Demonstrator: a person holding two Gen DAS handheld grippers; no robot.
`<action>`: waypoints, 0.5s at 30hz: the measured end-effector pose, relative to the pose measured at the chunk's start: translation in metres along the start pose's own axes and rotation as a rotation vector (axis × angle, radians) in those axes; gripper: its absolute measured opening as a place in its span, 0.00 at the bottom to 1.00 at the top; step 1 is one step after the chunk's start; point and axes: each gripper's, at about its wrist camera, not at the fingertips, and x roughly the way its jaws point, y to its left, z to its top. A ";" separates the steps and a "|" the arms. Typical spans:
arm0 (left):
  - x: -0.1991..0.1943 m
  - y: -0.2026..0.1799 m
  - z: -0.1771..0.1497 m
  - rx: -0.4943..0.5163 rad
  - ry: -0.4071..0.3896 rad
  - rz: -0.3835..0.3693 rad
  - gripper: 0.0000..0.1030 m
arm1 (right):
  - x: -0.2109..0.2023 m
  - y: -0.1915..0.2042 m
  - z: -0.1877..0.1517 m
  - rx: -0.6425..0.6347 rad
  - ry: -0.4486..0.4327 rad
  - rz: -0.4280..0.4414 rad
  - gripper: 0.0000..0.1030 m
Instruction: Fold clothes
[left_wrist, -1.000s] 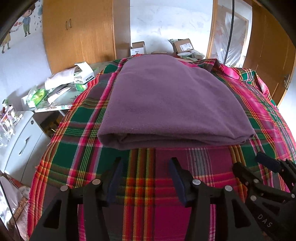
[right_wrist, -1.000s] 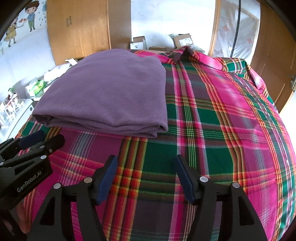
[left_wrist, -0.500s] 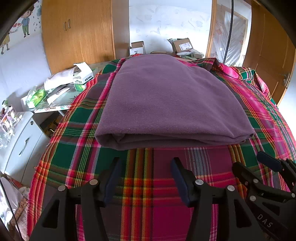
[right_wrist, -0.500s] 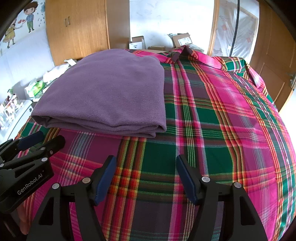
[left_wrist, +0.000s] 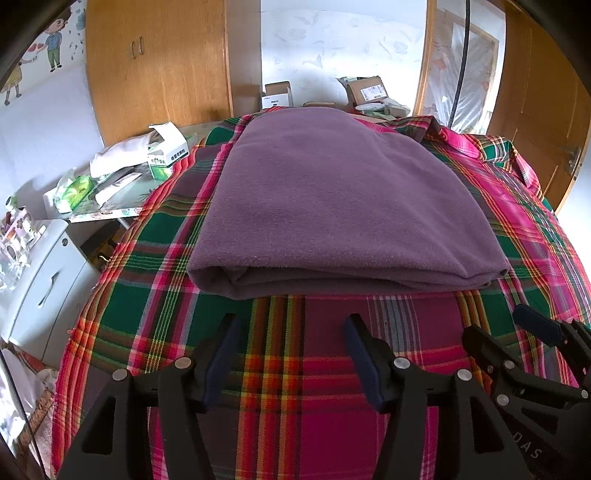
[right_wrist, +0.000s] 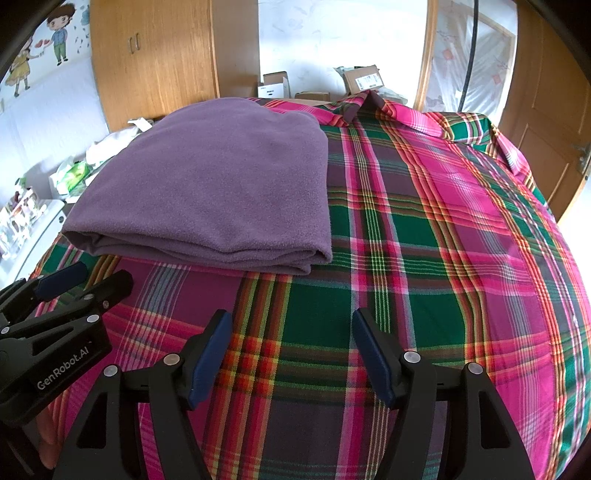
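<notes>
A folded purple fleece garment (left_wrist: 340, 206) lies on a plaid cloth (left_wrist: 147, 258) that covers the bed; it also fills the left half of the right wrist view (right_wrist: 218, 192). My left gripper (left_wrist: 291, 325) hovers open just short of the fleece's near folded edge, nothing between its fingers. To its right, over bare plaid (right_wrist: 424, 258), my right gripper (right_wrist: 291, 321) is open too and holds nothing. Each gripper shows in the other's view: the right gripper (left_wrist: 506, 325) at lower right, the left gripper (right_wrist: 88, 277) at lower left.
Left of the bed stand a white drawer unit (left_wrist: 44, 280) and a low table with a tissue box (left_wrist: 166, 151) and packets. Wooden wardrobes (left_wrist: 159, 62), cardboard boxes (left_wrist: 365, 88) and a door (left_wrist: 546, 110) line the far side.
Both grippers have crept slightly forward toward the fleece, so it sits a little larger and nearer in both views. Both stay open.
</notes>
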 end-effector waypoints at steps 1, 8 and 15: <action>0.000 0.000 0.000 0.000 0.000 0.000 0.58 | 0.000 0.000 0.000 0.000 0.000 0.000 0.68; 0.000 0.001 0.001 0.001 0.000 -0.002 0.58 | -0.001 0.001 0.000 0.000 0.000 0.000 0.68; 0.001 0.001 0.001 0.003 0.000 -0.001 0.58 | -0.001 0.000 0.000 -0.001 -0.001 0.000 0.68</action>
